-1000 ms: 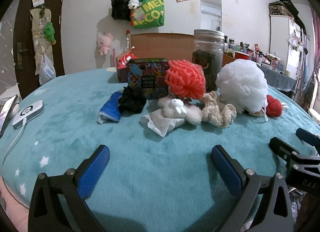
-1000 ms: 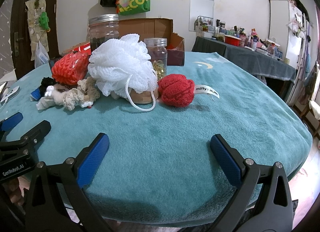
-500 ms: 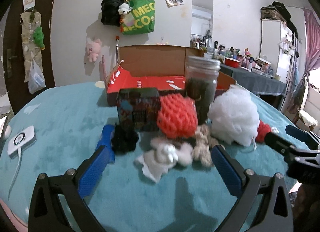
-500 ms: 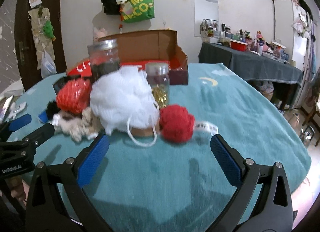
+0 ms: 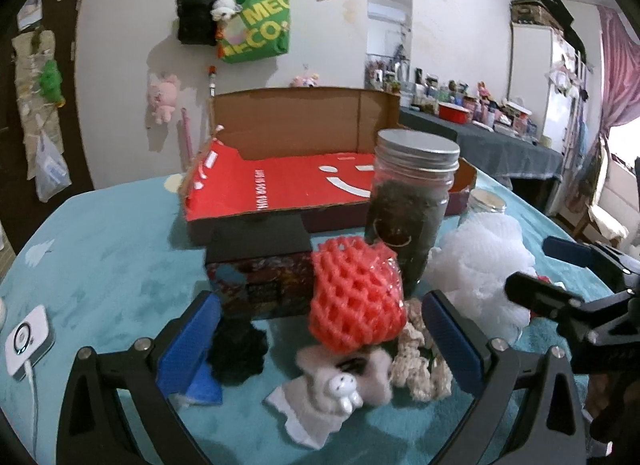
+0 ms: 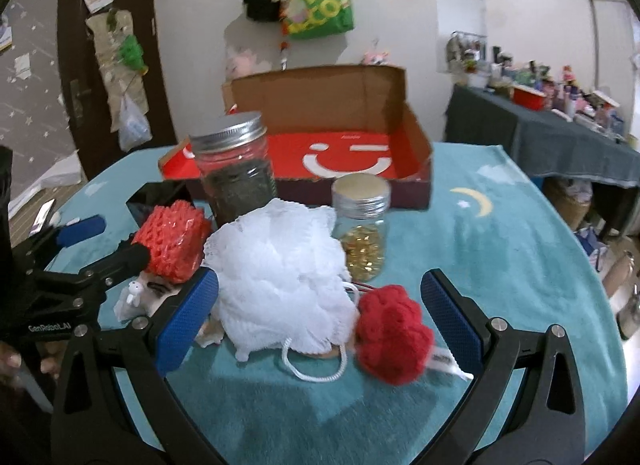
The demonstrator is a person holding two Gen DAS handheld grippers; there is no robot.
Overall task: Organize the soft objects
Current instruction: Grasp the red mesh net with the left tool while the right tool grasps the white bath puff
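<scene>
Soft objects lie clustered on the teal blanket (image 5: 100,265): an orange-red foam net (image 5: 356,301), a black scrunchie (image 5: 238,349), a white plush (image 5: 344,381), a cream scrunchie (image 5: 416,361), a white bath pouf (image 6: 280,269) and a red knit ball (image 6: 394,335). My left gripper (image 5: 320,301) hovers in front of the net and plush; its jaws are closing, pressing on nothing. My right gripper (image 6: 320,281) stands open above the pouf and the knit ball, apart from both. Behind them lies an open cardboard box (image 6: 340,157) with a red inside.
A tall jar of dark stuff (image 5: 412,205), a small jar of golden beads (image 6: 362,233) and a printed tin box (image 5: 260,277) stand between the pile and the cardboard box. A blue cloth (image 5: 204,385) lies by the scrunchie. A white device (image 5: 26,339) sits at far left.
Both grippers have risen and moved forward over the table toward the pile. The objects now sit between the fingers in view, and the box's red inside shows.
</scene>
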